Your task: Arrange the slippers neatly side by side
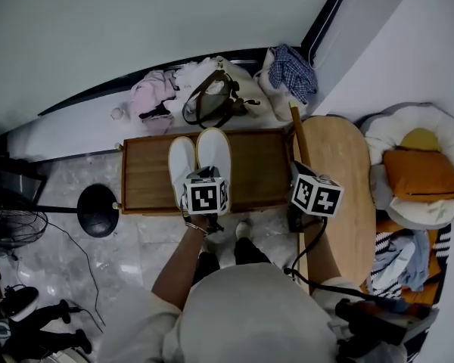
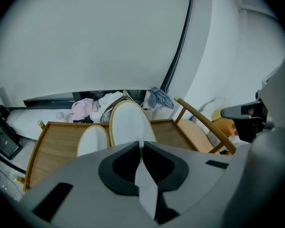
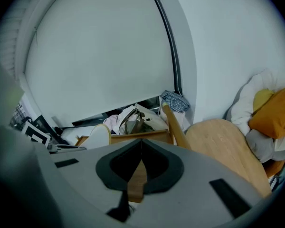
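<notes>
Head view: a pair of flat white fabric slippers (image 1: 197, 157) on the brown wooden raised-rim tray (image 1: 261, 169), toes pointing away toward the wall, inner edges close together. Reads as the closing step of the task: already laid side by side, though with the right-hand slipper (image 1: 214, 150) reaching a shade further forward than the left-hand slipper (image 1: 181, 161). Left gripper (image 1: 205, 181) poised over the heel ends, jaws pressed together with nothing pinched, only white slipper cloth showing beyond the slit in the left gripper view (image 2: 141, 148). Right gripper (image 1: 306, 178) off the tray's right end, beside the pale rounded wooden tabletop (image 1: 340, 165), likewise closed and empty, with bare wood behind its tips in the right gripper view (image 3: 141, 151). Next move, by judgement: either drawing both tools clear, or a light nudge on the forward slipper's toe to level the pair, taking care not to skew its neighbour. Heels hidden, covered by the left gripper's marker cube from above and by the gripper body in its own view. Impossible to settle whether the two slippers actually touch. Only a white rounded sliver, probably one toe, visible from the right gripper's side. Tray's near edge partly cut off behind the arms.
</notes>
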Tool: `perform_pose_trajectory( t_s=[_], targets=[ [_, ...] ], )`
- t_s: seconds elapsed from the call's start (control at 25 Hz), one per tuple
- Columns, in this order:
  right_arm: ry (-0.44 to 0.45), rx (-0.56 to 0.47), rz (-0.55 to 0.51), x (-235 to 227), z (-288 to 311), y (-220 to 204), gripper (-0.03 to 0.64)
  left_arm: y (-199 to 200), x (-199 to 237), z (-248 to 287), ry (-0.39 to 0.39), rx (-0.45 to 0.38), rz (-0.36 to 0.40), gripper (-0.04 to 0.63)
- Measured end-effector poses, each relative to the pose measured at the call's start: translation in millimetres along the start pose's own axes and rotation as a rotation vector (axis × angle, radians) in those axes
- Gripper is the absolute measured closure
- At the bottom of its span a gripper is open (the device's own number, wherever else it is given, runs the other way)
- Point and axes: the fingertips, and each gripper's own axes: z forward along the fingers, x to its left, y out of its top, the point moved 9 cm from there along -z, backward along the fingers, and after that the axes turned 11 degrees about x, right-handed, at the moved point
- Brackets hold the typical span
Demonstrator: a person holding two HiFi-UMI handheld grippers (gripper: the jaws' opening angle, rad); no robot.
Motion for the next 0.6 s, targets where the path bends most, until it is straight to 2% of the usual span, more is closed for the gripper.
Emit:
perform_pose_trajectory(
  t_s=[0.36, 0.6],
  targets=[
    [0.037, 0.049, -0.057, 22.0, 20.4, 4.9, 0.583, -9.1, 13.9, 0.2, -0.012, 0.009, -0.052, 0.561],
    [0.037, 0.083, -0.061, 26.6, 33.8, 4.6, 0.583, -8.5, 20.1, 12.0, -0.022, 0.035, -0.052, 0.561]
  ],
)
